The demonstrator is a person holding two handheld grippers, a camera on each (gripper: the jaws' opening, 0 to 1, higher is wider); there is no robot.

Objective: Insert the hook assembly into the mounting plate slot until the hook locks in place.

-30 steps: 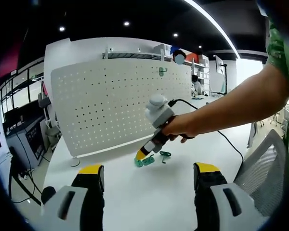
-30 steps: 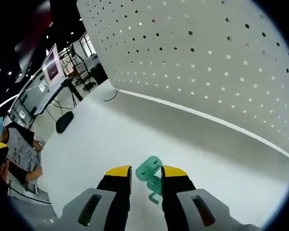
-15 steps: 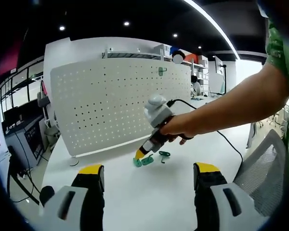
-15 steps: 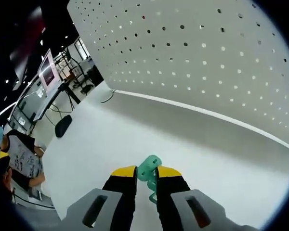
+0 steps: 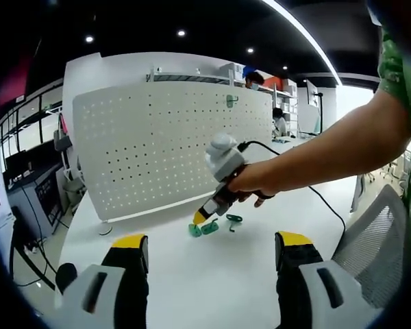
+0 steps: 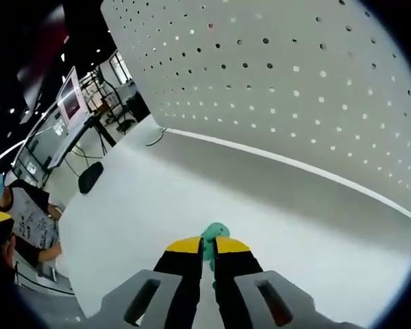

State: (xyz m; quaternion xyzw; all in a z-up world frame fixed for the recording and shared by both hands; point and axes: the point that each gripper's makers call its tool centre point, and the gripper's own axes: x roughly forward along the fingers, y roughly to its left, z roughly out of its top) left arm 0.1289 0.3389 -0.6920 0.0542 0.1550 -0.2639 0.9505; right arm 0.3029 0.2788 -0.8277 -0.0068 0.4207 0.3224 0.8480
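In the right gripper view my right gripper (image 6: 207, 249) is shut on a green hook piece (image 6: 213, 233), whose rounded end pokes out between the yellow-tipped fingers just above the white table. The white pegboard mounting plate (image 6: 315, 89) rises behind it. In the left gripper view the right gripper (image 5: 200, 219), held by a person's hand, pinches the green hook piece (image 5: 205, 229) at the table in front of the pegboard (image 5: 164, 147). A second green hook (image 5: 233, 221) lies just right of it. A green hook (image 5: 230, 101) hangs near the board's top. My left gripper (image 5: 212, 250) stands open, nothing between its fingers.
The white table (image 5: 219, 274) runs from my left gripper to the pegboard's foot. A black cable (image 5: 322, 199) trails across the table on the right. An office chair (image 5: 380, 240) stands at the right edge. Desks and monitors (image 6: 72, 103) stand beyond the table's left edge.
My right gripper's jaws have come together on the green hook piece, which now shows less between the fingers. The left gripper has not moved.
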